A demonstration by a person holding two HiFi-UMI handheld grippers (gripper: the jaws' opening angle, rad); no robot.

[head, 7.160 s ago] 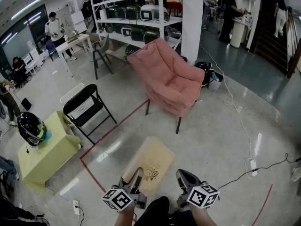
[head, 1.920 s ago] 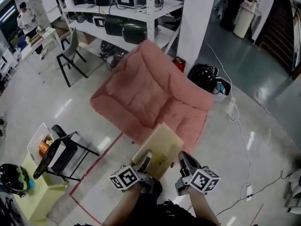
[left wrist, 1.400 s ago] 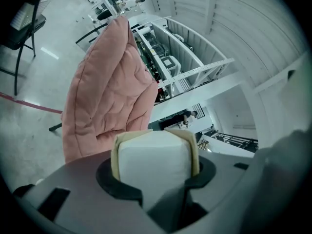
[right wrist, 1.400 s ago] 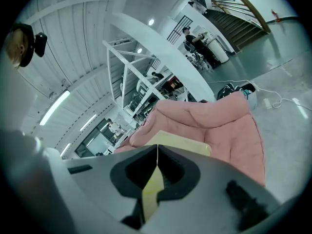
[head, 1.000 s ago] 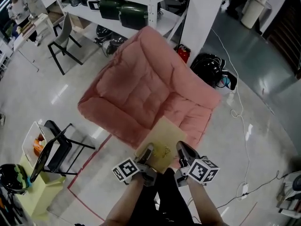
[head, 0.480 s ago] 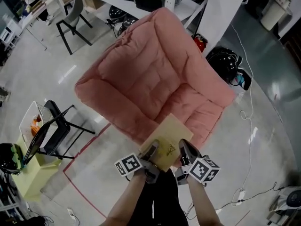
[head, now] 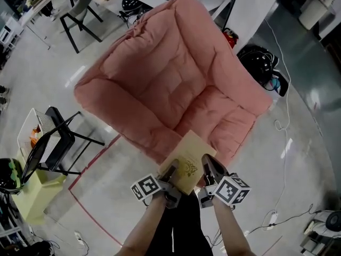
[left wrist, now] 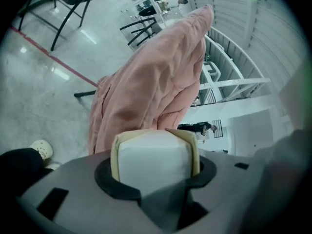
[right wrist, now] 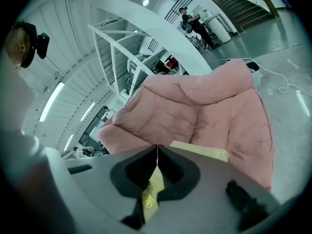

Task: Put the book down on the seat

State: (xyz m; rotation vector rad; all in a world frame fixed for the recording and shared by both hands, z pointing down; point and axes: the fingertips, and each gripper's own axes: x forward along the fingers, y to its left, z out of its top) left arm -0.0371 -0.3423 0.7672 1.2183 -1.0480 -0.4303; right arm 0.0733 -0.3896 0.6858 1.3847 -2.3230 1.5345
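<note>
— So, where is the book (head: 186, 161)?

— Held by both claws at the near front edge of the pink armchair (head: 160, 73). In the head view its far corner overlaps the front of the seat (head: 226, 116). I can't tell whether it touches the cushion.

— What is the left claw (head: 170, 172) doing?

— It is clamped on the book's near left part. In the left gripper view a thick block of white pages, wrapped by the tan cover, fills the gap between the jaws, and both jaws press on it.

— And the right claw (head: 206, 165)?

— It is closed on the book too, on the near right part. In the right gripper view its jaws nearly meet, with only a thin yellowish edge pinched between them. The rest of the tan cover reaches out toward the seat (the pink cushion fills most of that view).

— How does the book lie?

— Its cover faces up and it slopes away from the person toward the armchair, with one corner pointing far and right.

— What else is around?

— A black folding chair (head: 56, 145) stands to the left, well apart from the armchair. A yellow-green bench (head: 29, 196) is at the near left. A red tape line (head: 90, 167) runs across the floor (head: 298, 159) between them. A dark bundle (head: 261, 63) sits on the floor just beside the armchair's far right side, and a white cable (head: 281, 137) trails near it.
</note>
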